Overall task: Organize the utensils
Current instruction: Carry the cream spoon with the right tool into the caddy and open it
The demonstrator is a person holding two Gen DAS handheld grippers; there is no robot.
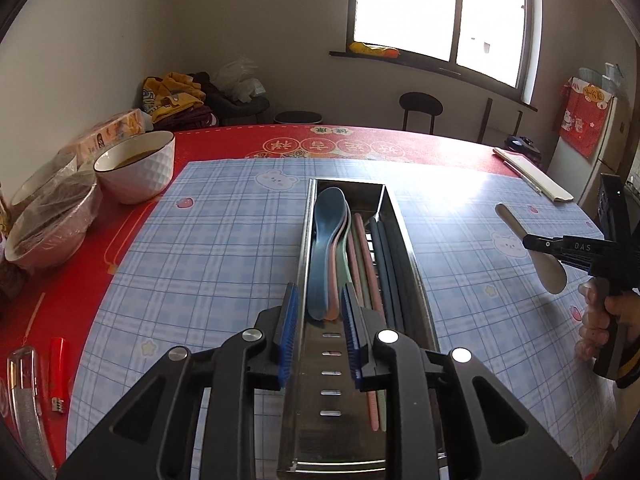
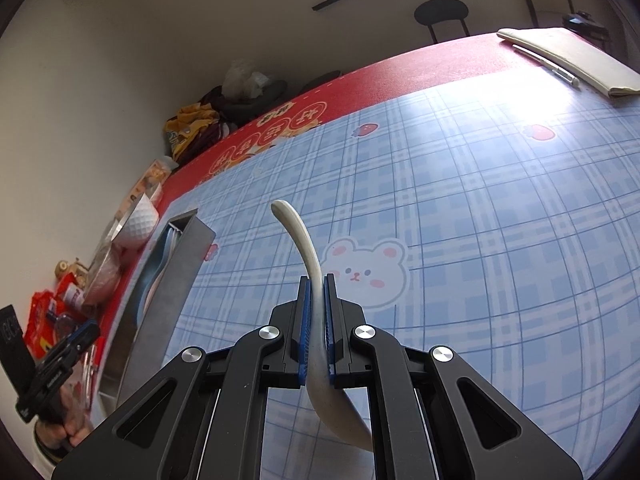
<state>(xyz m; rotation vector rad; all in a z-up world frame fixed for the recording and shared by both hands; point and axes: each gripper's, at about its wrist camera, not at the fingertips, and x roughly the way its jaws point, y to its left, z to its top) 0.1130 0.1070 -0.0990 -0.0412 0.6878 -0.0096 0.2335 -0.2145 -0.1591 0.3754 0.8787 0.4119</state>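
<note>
Spoons [image 1: 328, 256] and chopsticks [image 1: 380, 264] sit sorted in our tray [image 1: 416, 276], so our left gripper [image 1: 318, 322] hovers slightly open and empty over it, while our right gripper [image 2: 317, 312] pinches the white spoon [image 2: 308, 256] mid-handle above the mat [image 2: 480, 240], probably to drop it in with the rest.
</note>
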